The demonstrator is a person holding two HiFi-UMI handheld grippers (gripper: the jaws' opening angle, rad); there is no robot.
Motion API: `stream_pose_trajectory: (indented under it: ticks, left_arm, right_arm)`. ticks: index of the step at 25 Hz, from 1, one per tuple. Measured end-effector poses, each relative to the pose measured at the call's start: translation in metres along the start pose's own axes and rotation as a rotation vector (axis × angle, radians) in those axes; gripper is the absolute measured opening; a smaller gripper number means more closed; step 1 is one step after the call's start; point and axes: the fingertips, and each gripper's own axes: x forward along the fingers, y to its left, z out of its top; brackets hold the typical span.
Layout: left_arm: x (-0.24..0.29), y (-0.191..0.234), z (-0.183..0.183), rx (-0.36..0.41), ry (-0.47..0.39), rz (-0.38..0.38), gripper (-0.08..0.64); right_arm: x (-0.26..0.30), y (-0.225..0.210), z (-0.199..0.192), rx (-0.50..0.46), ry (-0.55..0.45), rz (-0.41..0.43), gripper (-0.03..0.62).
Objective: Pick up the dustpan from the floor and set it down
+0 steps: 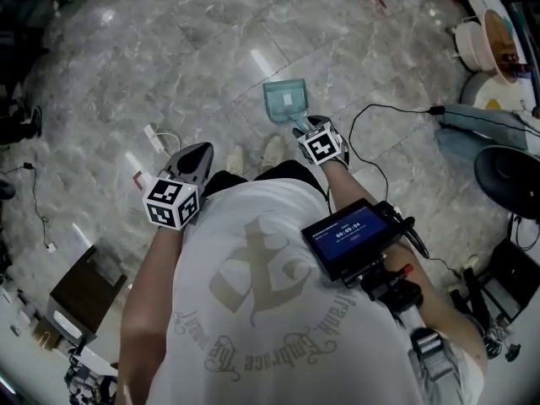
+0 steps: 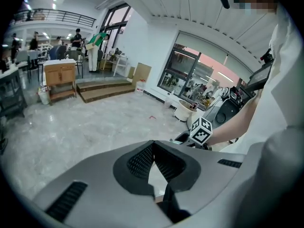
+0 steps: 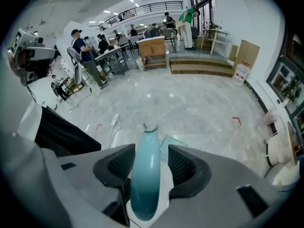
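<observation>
The dustpan [image 1: 285, 99] lies flat on the marble floor [image 1: 169, 57], just beyond the person's feet and a little to the right. The right gripper [image 3: 151, 150] is down at it, pointing steeply at the floor. Its jaws stand wide, with the pale blue handle [image 3: 145, 175] running up between them. Floor shows between the handle and the right pad, so nothing is clamped.

I judge the pick-up to be the step in hand: the gripper straddles the handle but has not taken it. The next move calls for closing squarely on the handle, low enough that the rounded plastic does not slip out, then lifting without letting the pan swing.

The dustpan's long axis runs near to far, tilted slightly. The handle end is near, toward the person, and the open mouth points far and a touch left.

The left gripper [image 2: 153, 146] hangs at the near left, well apart from the dustpan, jaws closed and empty.
</observation>
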Motion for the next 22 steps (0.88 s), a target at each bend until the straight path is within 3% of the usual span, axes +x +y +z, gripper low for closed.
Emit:
stream_pose_trajectory:
  ticks: [3,6,9,22]
  left_arm:
    - [0.020,0.013,-0.005,-0.044,0.018,0.046,0.012]
    - [0.034,0.020,-0.007,-0.068,0.020,0.065,0.012]
    - [0.031,0.018,-0.009,-0.095,0.014,0.096,0.012]
    - [0.017,0.027,-0.027,-0.166,-0.048,0.170,0.012]
  right_arm:
    - [0.034,-0.019,-0.006,-0.010,0.078,0.026,0.218]
    - [0.052,-0.041,-0.012,-0.021,0.136,0.002,0.216]
    - [0.055,-0.041,-0.006,-0.063,0.146,0.009,0.153]
    - [0.048,-0.065,0.003,-0.140,0.169,-0.119,0.092]
